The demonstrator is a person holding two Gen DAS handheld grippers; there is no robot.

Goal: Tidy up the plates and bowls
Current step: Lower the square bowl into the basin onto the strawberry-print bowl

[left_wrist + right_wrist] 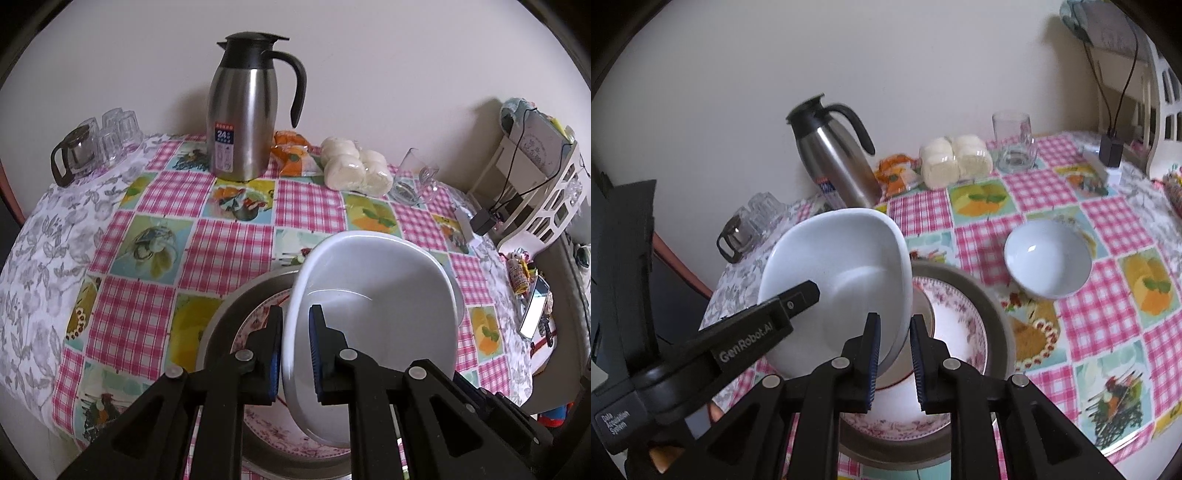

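White dish over the stacked plates

My left gripper pinches the rim of the white dish, tilted above the floral plate; my right gripper seems narrowly parted around that rim; a small bowl sits right of the plate on the tabletop.

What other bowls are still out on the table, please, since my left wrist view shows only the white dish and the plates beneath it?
Observer: A round white bowl stands alone on the tablecloth, to the right of the floral plate.
Operator: Is anything in it?
Observer: No, its inside looks bare.
Operator: Where is the right gripper, please?
Observer: The right gripper has the right edge of the white dish between its fingers. I cannot tell whether the pads press on it.
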